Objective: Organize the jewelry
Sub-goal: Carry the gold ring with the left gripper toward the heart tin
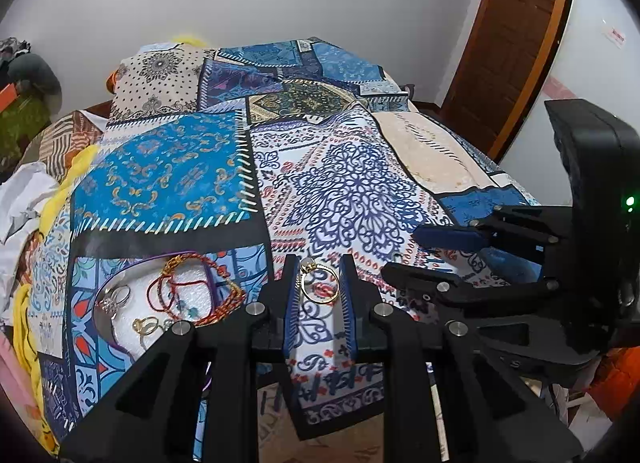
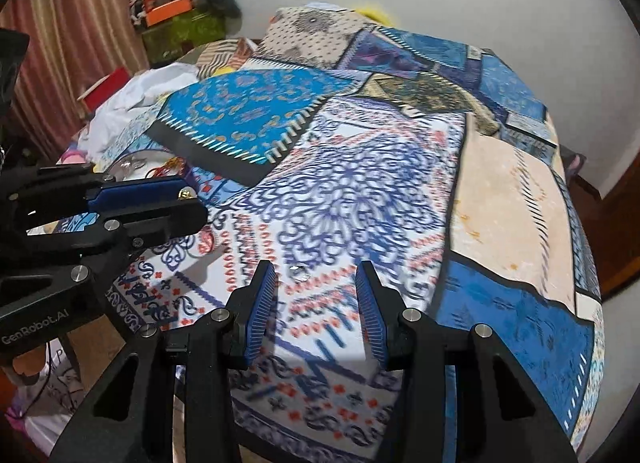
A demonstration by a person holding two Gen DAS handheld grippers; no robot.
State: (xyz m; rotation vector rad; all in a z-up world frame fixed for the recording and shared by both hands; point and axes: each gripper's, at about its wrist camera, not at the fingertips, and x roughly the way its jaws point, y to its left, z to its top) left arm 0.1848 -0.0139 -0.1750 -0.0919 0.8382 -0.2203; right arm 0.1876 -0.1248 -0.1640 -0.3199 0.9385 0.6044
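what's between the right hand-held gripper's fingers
Nothing held: only bare quilt, with a small clear gem lying just ahead of the right hand-held gripper, in the right wrist view.

Left tongs [image 1: 319, 279] pinched narrow, right tongs [image 2: 316, 283] parted

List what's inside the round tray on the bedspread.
The tray holds a silver ring, a gold ring, and red and gold cords on white foam. The left tongs cover its near right edge.
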